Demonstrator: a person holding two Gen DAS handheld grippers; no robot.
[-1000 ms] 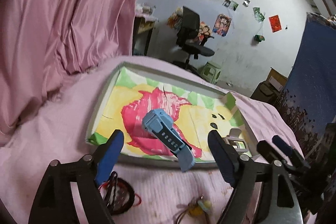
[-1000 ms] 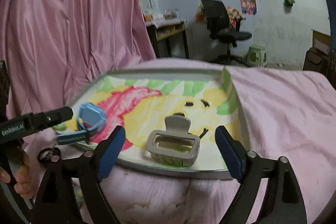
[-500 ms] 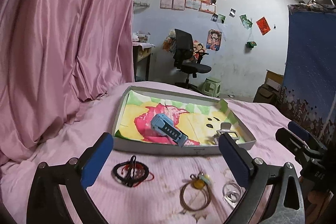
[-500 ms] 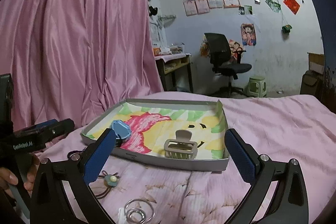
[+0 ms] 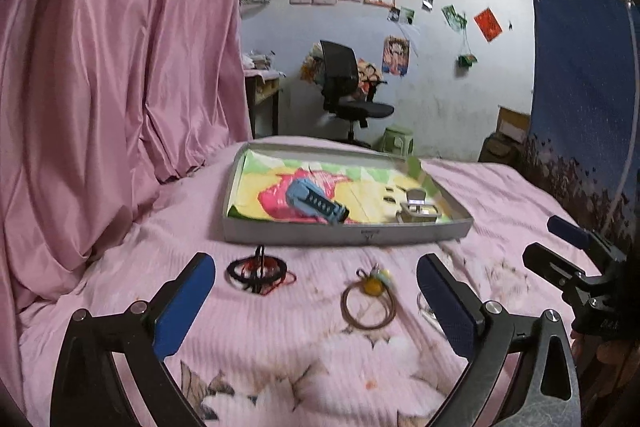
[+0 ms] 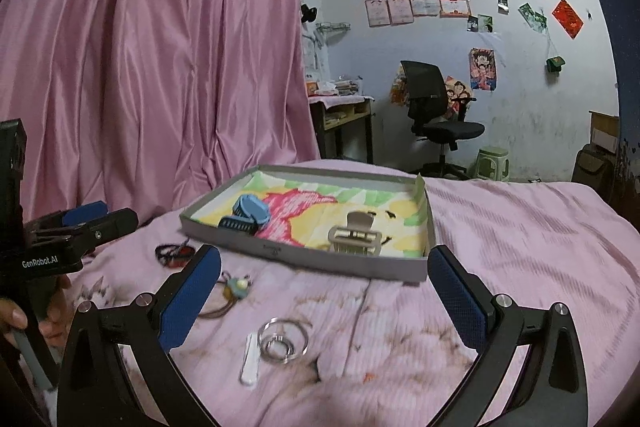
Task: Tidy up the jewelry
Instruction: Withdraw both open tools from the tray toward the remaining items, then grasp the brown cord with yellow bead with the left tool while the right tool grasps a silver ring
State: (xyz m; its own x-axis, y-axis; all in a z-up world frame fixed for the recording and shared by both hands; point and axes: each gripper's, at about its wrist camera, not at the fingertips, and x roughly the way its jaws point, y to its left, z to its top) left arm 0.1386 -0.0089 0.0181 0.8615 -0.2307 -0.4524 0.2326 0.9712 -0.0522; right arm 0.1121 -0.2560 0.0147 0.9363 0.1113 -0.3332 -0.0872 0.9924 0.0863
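A grey tray lined with a bright drawing lies on the pink bedspread. In it are a blue watch and a beige claw clip. My left gripper hangs open over the bed short of the tray, nothing between its fingers. Below it lie a black-and-red bracelet and a brown hair tie with a yellow charm. My right gripper is open and empty too, with silver rings and a white clip beneath it.
A pink curtain hangs close on the left. A blue cloth stands at the right. Beyond the bed are a desk, a black office chair and a green stool. A hand holds the left gripper's handle.
Both grippers have drawn back from the tray and their jaws have widened. The watch and the claw clip stay in the tray. Bracelet, hair tie and rings have come into view.
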